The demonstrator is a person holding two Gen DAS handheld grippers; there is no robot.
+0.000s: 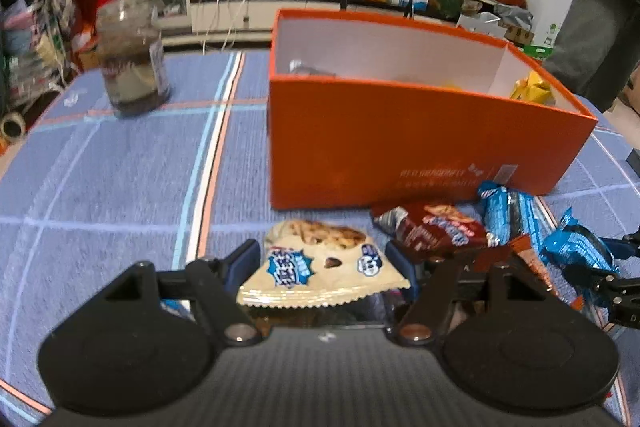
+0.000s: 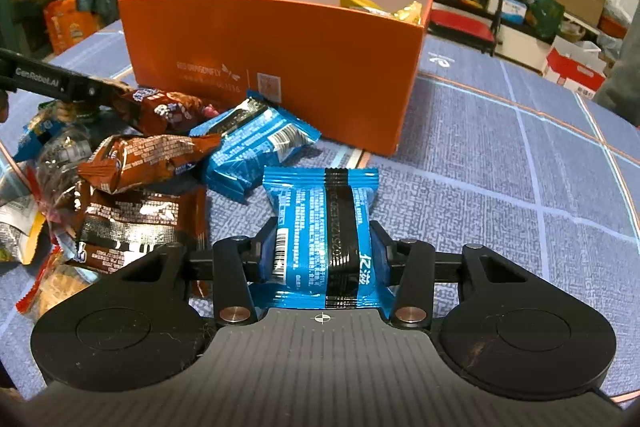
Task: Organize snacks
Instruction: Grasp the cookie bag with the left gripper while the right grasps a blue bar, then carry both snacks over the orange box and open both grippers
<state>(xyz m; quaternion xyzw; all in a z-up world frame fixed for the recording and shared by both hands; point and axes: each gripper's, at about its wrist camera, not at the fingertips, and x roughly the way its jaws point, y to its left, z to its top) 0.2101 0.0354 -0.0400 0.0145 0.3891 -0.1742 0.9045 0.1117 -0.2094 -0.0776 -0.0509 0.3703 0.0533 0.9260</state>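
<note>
the right gripper is clamped on a blue packet just in front of the camera, its pads pressing the packet's two sides. the packet's long axis runs away from the camera toward the orange box, a black band with small printed digits running along it and a barcode near its left edge. right of it the blue checked cloth lies bare up to the far edge. left of it a second blue packet and several brown packets are piled close together, some touching the box's near wall. that wall carries pale lettering with a dragonfly mark, too faint to read surely. yellow wrappers show over the box's rim at its right end.

the left gripper holds a cream cookie packet between its fingers, crimped edge toward the camera, a blue starburst logo on its face. open cloth stretches left of it toward a jar. in the right view its arm reads "genrobot.ai".
</note>
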